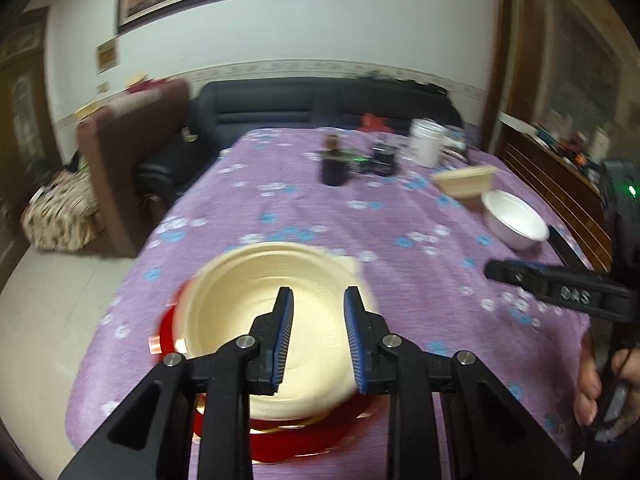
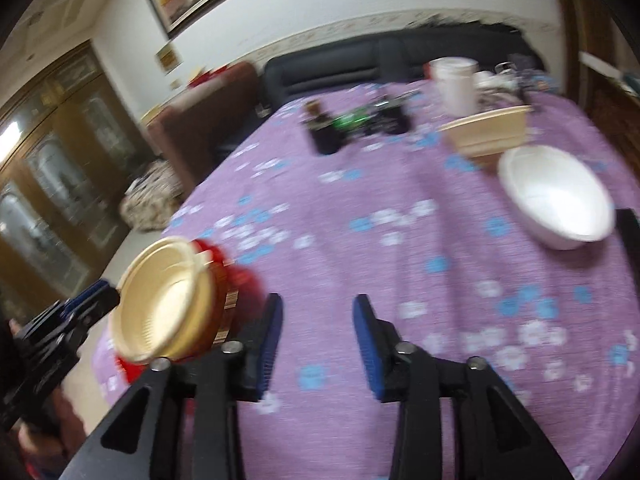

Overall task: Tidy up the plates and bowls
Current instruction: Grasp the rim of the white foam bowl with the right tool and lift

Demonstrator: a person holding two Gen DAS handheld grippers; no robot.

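Cream-coloured, a shallow round bowl (image 1: 276, 320) sits mouth-up on top of red dishes (image 1: 296, 436) at the near left edge of the table (image 1: 248, 208), which wears a purple cloth printed with blue and white flowers. Being round, the bowl has no long axis to speak of; in the right wrist view the stack (image 2: 168, 300) looks tilted, though fisheye bending and blur make it hard to say whether it truly leans. How many red pieces lie beneath it cannot be told.

The left gripper (image 1: 319, 336) hangs just above the cream bowl with its blue-padded fingers (image 1: 284, 332) parted to a moderate gap and nothing between them. The right gripper (image 2: 316, 344) is over bare cloth near the front edge, its jaws spread somewhat wider, also empty; it also shows at the right side of the left wrist view (image 1: 560, 292).

Toward the right edge, a white bowl (image 2: 556, 196) stands upright, opening upward. Just behind it, touching or nearly so, is a tan rectangular container (image 2: 488, 132), its long side running roughly across the table.

At the far edge stand a white tub (image 2: 456, 84), a dark bottle (image 2: 320, 128) and some blurred black and green gear (image 2: 376, 120). A dark sofa (image 1: 320, 104) lies beyond the table.
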